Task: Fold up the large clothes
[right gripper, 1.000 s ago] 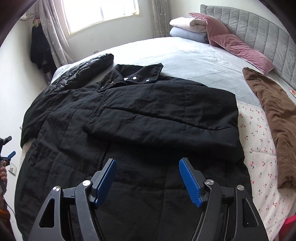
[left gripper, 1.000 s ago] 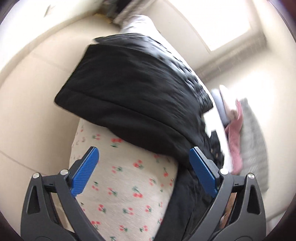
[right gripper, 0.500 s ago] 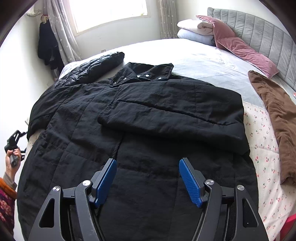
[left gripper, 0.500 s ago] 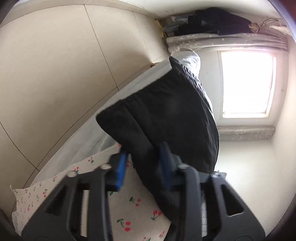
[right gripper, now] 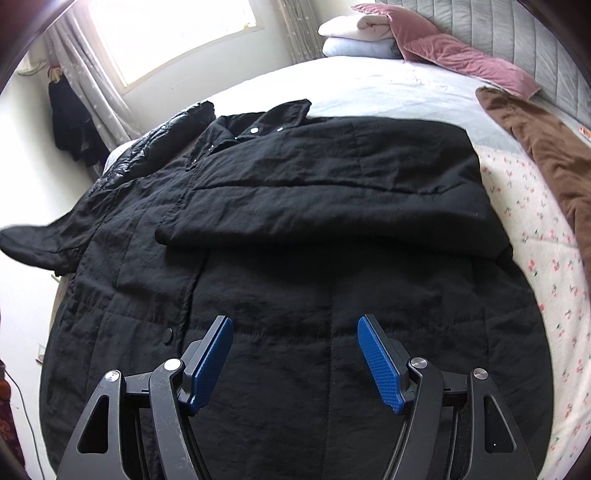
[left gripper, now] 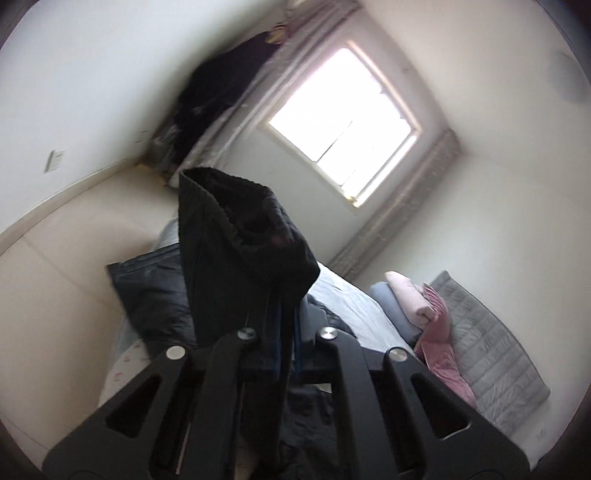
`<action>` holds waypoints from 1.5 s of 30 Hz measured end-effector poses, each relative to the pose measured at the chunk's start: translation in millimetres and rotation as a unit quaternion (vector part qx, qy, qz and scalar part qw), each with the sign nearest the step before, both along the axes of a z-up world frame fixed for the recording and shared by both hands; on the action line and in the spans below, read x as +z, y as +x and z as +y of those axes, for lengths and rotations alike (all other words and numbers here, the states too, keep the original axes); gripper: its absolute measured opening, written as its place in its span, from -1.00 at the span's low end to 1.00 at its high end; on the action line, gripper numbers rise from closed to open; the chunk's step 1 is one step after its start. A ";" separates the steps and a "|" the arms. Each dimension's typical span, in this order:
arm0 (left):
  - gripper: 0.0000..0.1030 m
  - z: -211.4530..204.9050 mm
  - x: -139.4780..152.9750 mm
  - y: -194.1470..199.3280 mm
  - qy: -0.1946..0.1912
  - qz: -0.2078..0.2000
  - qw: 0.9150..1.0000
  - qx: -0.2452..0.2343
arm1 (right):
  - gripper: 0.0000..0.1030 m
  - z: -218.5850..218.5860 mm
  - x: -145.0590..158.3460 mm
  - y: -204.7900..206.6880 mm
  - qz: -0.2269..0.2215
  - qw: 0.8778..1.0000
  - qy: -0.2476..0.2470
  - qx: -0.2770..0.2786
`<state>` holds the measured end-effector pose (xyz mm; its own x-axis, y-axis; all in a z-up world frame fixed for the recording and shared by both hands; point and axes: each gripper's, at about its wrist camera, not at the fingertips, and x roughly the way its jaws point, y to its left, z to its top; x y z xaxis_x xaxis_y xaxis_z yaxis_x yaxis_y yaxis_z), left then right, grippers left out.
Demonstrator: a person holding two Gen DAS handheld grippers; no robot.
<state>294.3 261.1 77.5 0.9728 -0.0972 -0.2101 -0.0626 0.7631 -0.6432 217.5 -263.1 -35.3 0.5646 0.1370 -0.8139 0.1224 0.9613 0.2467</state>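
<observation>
Fingers of the left gripper (left gripper: 284, 354) pinched tight on a sleeve (left gripper: 236, 258) of the black coat (right gripper: 295, 229), its ribbed cuff end raised above them toward the window (left gripper: 343, 125); only slivers of the blue pads visible on either side of the cloth. Fingers of the right gripper (right gripper: 295, 354) spread wide, grasping nothing, poised over the lower half of the coat; contact with the fabric impossible to judge.

Coat spread flat across the bed (right gripper: 406, 85), quilted black cloth, snap buttons along the front placket, collar (right gripper: 266, 118) toward the window side. One sleeve already folded across the chest, lying as a broad band from the right edge to the middle. Lifted sleeve seen in the right view at the far left, sticking out past the bed edge.

Shiny black puffer jacket (right gripper: 166, 136) touching the coat near its collar. Brown garment (right gripper: 546, 147) well apart on the right, lying on a cherry-print sheet (right gripper: 535, 240). Folded blankets (right gripper: 358, 33) and pink cushion (right gripper: 454, 55) by the grey headboard (right gripper: 517, 29). Dark clothes (right gripper: 70, 118) hanging beside the curtain (right gripper: 96, 88).
</observation>
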 end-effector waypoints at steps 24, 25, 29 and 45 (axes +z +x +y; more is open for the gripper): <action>0.07 -211.6 -21.4 86.1 0.184 0.107 0.918 -0.335 | 0.38 -20.0 17.9 4.5 0.018 1.000 0.021 0.003; 0.07 -197.4 -27.7 93.4 0.182 0.117 0.922 -0.322 | 0.38 -19.4 21.6 12.4 0.019 0.999 0.027 0.007; 0.07 -163.0 -55.1 108.5 0.180 0.150 0.929 -0.285 | 0.38 -12.3 27.7 62.6 0.023 0.997 0.069 0.023; 0.06 -208.5 -157.0 115.8 0.207 0.219 0.894 -0.332 | -0.57 20.1 -6.1 128.2 -0.025 0.999 -0.015 -0.034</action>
<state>410.1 52.5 -79.5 0.5453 -0.4482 -0.7083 0.3165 0.8926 -0.3211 345.7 -243.0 -41.3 0.6121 0.0728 -0.7874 0.1752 0.9585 0.2248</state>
